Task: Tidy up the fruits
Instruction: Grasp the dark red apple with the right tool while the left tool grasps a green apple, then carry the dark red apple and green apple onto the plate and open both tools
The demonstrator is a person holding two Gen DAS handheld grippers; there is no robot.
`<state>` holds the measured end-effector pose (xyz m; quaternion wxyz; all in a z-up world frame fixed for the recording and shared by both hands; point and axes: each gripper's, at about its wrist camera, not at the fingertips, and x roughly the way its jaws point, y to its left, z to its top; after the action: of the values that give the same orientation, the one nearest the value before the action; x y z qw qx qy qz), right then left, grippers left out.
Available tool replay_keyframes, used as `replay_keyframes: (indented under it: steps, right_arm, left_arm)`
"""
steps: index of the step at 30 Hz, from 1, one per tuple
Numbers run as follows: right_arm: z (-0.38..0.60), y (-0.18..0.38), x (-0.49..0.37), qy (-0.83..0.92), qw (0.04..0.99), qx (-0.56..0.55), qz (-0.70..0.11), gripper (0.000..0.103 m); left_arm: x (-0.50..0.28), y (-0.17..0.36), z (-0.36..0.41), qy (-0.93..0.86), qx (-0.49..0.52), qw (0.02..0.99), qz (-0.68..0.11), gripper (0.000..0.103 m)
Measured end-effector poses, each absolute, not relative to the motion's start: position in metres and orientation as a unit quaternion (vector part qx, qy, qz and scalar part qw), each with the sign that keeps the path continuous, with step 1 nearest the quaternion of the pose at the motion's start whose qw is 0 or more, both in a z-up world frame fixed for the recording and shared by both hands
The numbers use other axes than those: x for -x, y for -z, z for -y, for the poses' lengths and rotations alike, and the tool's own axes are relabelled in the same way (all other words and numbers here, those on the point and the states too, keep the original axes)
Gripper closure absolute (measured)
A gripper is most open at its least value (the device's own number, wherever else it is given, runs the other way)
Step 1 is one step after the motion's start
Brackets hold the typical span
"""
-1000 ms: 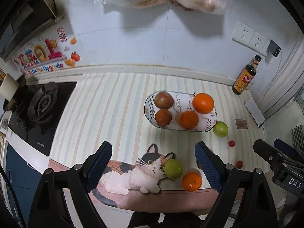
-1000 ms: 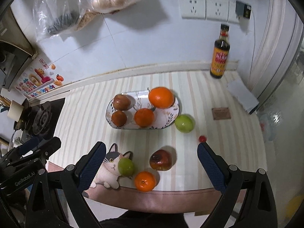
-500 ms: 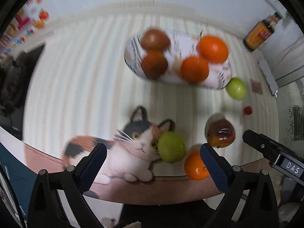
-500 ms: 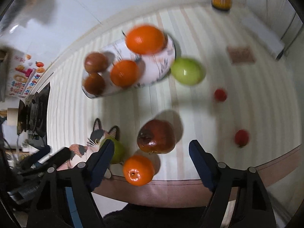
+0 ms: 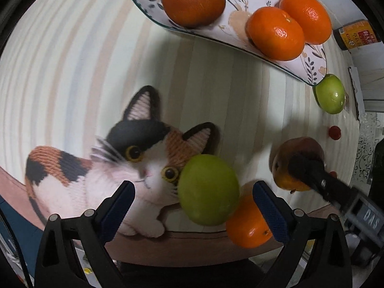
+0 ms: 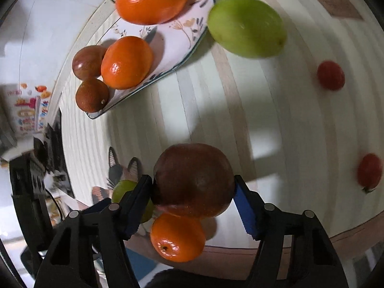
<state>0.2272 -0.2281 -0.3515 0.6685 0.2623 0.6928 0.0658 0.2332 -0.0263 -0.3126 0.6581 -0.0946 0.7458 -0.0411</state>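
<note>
Striped in pale cream and beige, the table [image 5: 72, 48] carries a flower-printed plate [image 5: 240, 16] with oranges and two dark reddish-brown fruits on it, while the other fruits lie loose nearer the front edge. Left tongs [image 5: 192, 206] are spread wide and point steeply down over a green apple [image 5: 208, 189], which sits between the blue pads without either pad touching it; the apple rests on the face of a calico cat picture [image 5: 96, 168] printed on the table covering. Just beside the green apple, and partly behind the right-hand pad, lies a loose orange [image 5: 247, 228], crowding that side of the apple. Right tongs [image 6: 193, 193] have just been closing and their pads now sit against both sides of a dark red apple [image 6: 194, 180], pinching it. That same orange [image 6: 177, 237] lies directly beneath the red apple in the right wrist view, touching or nearly so, with the first green apple just behind the left-hand pad. A second green apple [image 6: 247, 26] lies against the plate's rim, and two cherry tomatoes [image 6: 330, 75] sit well apart to the right. A soy sauce bottle [image 5: 355, 36] stands beyond the plate.
</note>
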Motion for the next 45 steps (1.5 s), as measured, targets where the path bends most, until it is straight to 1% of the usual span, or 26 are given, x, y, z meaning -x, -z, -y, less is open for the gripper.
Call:
replay_keyframes:
  steps: [2, 3, 5, 7, 8, 9, 10, 11, 14, 16, 19, 24, 26, 29, 34, 35, 36, 38, 42, 45]
  right_arm:
    - [0.228, 0.35, -0.227, -0.062, 0.671, -0.253, -0.694, 0.033]
    - [0.229, 0.349, -0.226, -0.06, 0.671, -0.25, -0.695, 0.033]
    - [0.233, 0.348, -0.226, -0.055, 0.673, -0.244, -0.696, 0.033]
    - [0.238, 0.345, -0.226, -0.052, 0.673, -0.244, -0.697, 0.033]
    - [0.239, 0.345, -0.225, -0.052, 0.672, -0.244, -0.697, 0.033]
    - [0.24, 0.345, -0.226, -0.051, 0.672, -0.244, -0.697, 0.033]
    - [0.24, 0.345, -0.225, -0.049, 0.673, -0.242, -0.698, 0.033]
    - [0.24, 0.344, -0.225, -0.049, 0.673, -0.239, -0.698, 0.033]
    - [0.242, 0.341, -0.221, -0.05, 0.674, -0.226, -0.701, 0.033]
    - [0.241, 0.34, -0.222, -0.05, 0.678, -0.212, -0.702, 0.032]
    - [0.243, 0.34, -0.225, -0.047, 0.677, -0.217, -0.701, 0.032]
    - [0.246, 0.335, -0.23, -0.046, 0.689, -0.211, -0.692, 0.033]
    - [0.245, 0.332, -0.23, -0.045, 0.694, -0.208, -0.687, 0.033]
    - [0.243, 0.32, -0.234, -0.051, 0.705, -0.215, -0.674, 0.033]
    - [0.248, 0.29, -0.26, -0.063, 0.728, -0.233, -0.642, 0.033]
    - [0.249, 0.286, -0.27, -0.063, 0.731, -0.237, -0.637, 0.033]
    - [0.25, 0.283, -0.278, -0.061, 0.734, -0.238, -0.633, 0.033]
    - [0.254, 0.281, -0.298, -0.055, 0.739, -0.238, -0.628, 0.033]
    - [0.255, 0.289, -0.332, -0.042, 0.737, -0.237, -0.632, 0.033]
    - [0.251, 0.297, -0.349, -0.037, 0.734, -0.226, -0.64, 0.033]
  left_arm:
    - [-0.235, 0.316, 0.03, 0.046, 0.092, 0.659, -0.745, 0.004]
    - [-0.236, 0.317, 0.032, 0.048, 0.09, 0.66, -0.744, 0.005]
    - [-0.236, 0.319, 0.036, 0.054, 0.084, 0.661, -0.744, 0.012]
    - [-0.238, 0.32, 0.038, 0.055, 0.079, 0.662, -0.743, 0.036]
    - [-0.237, 0.321, 0.039, 0.055, 0.075, 0.66, -0.745, 0.042]
    - [-0.237, 0.32, 0.039, 0.055, 0.072, 0.663, -0.743, 0.045]
    - [-0.235, 0.319, 0.039, 0.061, 0.075, 0.667, -0.739, 0.051]
    - [-0.235, 0.316, 0.039, 0.063, 0.076, 0.67, -0.736, 0.053]
    - [-0.242, 0.313, 0.039, 0.053, 0.05, 0.682, -0.728, 0.053]
    - [-0.243, 0.314, 0.037, 0.052, 0.055, 0.682, -0.728, 0.053]
    - [-0.243, 0.315, 0.036, 0.052, 0.056, 0.683, -0.727, 0.053]
    - [-0.242, 0.313, 0.024, 0.052, 0.052, 0.686, -0.724, 0.053]
    - [-0.241, 0.305, 0.023, 0.054, 0.058, 0.687, -0.722, 0.053]
    - [-0.252, 0.278, 0.019, 0.063, 0.078, 0.698, -0.709, 0.053]
    - [-0.303, 0.228, 0.022, 0.091, 0.086, 0.729, -0.673, 0.054]
    - [-0.319, 0.218, 0.026, 0.097, 0.082, 0.736, -0.665, 0.055]
    - [-0.333, 0.211, 0.029, 0.099, 0.076, 0.741, -0.66, 0.058]
    - [-0.365, 0.199, 0.038, 0.1, 0.053, 0.755, -0.646, 0.058]
    - [-0.411, 0.21, 0.053, 0.095, 0.004, 0.755, -0.648, 0.058]
    - [-0.428, 0.226, 0.065, 0.089, -0.018, 0.748, -0.657, 0.058]
